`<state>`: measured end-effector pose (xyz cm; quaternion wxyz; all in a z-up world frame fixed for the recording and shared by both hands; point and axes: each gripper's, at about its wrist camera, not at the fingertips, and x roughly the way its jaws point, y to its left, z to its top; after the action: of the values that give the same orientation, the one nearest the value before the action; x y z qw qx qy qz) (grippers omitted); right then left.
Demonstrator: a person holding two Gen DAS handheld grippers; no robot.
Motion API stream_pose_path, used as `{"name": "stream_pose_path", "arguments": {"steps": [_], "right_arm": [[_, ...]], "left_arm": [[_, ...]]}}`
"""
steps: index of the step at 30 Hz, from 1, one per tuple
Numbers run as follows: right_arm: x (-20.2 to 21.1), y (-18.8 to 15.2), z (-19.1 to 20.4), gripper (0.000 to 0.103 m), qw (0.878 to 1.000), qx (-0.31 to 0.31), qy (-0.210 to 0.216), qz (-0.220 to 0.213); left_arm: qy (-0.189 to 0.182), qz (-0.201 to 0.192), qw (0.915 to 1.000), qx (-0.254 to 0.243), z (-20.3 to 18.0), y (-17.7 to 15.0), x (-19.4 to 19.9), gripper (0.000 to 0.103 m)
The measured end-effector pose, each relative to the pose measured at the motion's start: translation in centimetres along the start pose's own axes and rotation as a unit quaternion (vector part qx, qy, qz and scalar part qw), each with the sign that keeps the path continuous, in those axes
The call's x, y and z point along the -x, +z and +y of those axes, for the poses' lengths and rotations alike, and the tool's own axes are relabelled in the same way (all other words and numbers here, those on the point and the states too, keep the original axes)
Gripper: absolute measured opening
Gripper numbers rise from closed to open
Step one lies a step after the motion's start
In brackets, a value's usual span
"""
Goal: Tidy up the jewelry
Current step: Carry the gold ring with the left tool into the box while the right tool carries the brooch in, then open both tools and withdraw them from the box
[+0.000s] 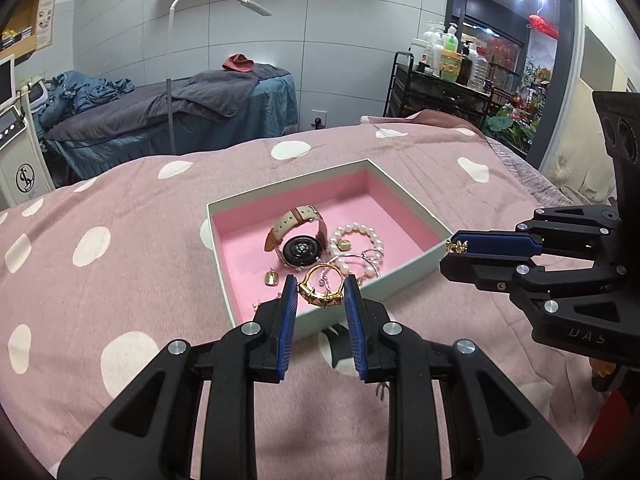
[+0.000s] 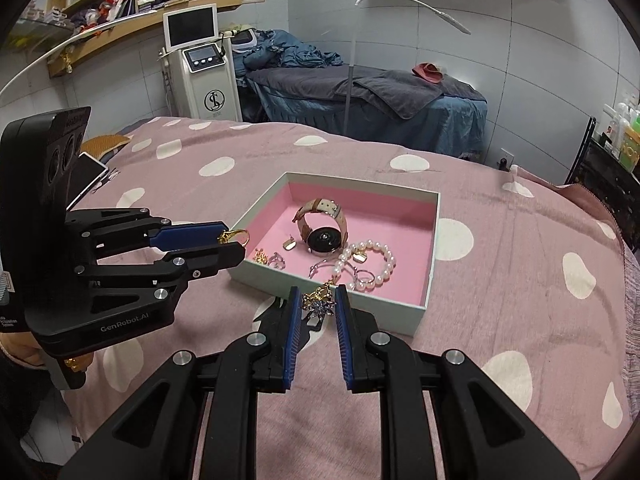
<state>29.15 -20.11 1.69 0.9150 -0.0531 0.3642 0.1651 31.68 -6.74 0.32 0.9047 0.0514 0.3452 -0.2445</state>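
Note:
A pale box with a pink lining [image 1: 400,280] [image 2: 384,316] rests on the spotted bedspread. In it lie a beige-strapped watch [image 1: 298,240] [image 2: 324,232], a pearl bracelet [image 1: 356,232] [image 2: 372,256], thin silver rings and small gold pieces. Above the box's near edge, my left gripper [image 1: 320,292] [image 2: 234,242] is shut on a chunky gold ring [image 1: 320,290] [image 2: 236,236]. To its right, also over the near edge, my right gripper [image 2: 318,300] [image 1: 452,250] is shut on a gold and silver star-shaped brooch [image 2: 318,304]; the left wrist view shows only a gold tip of it.
The pink bedspread with white spots [image 1: 120,260] covers the whole work surface. A tablet [image 2: 88,176] lies at its far left edge. Beyond stand a blue treatment bed [image 2: 360,100], a white machine [image 2: 204,76] and a black cart with bottles [image 1: 440,84].

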Motion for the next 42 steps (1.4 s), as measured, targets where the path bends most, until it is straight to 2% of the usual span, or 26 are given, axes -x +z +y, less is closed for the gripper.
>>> {"name": "stream_pose_path", "arguments": {"steps": [8,19,31,42], "right_arm": [[-3.1,1.9,-0.8,0.017,1.0,-0.007,-0.014,0.02],[-6.7,2.7,-1.8,0.017,0.998,-0.015,-0.035,0.058],[-9.0,2.5,-2.3,0.017,0.995,-0.005,-0.05,0.09],[-9.4,2.2,-2.3,0.017,0.994,0.007,-0.06,0.09]], "left_arm": [[0.005,0.024,0.9996,0.013,1.5,0.7,-2.8,0.024],[0.016,0.058,0.9982,0.009,1.9,1.2,-6.2,0.024],[0.022,0.071,0.9972,0.003,1.9,1.1,-7.5,0.024],[0.03,0.071,0.997,-0.006,1.7,0.8,-7.6,0.025]]}}
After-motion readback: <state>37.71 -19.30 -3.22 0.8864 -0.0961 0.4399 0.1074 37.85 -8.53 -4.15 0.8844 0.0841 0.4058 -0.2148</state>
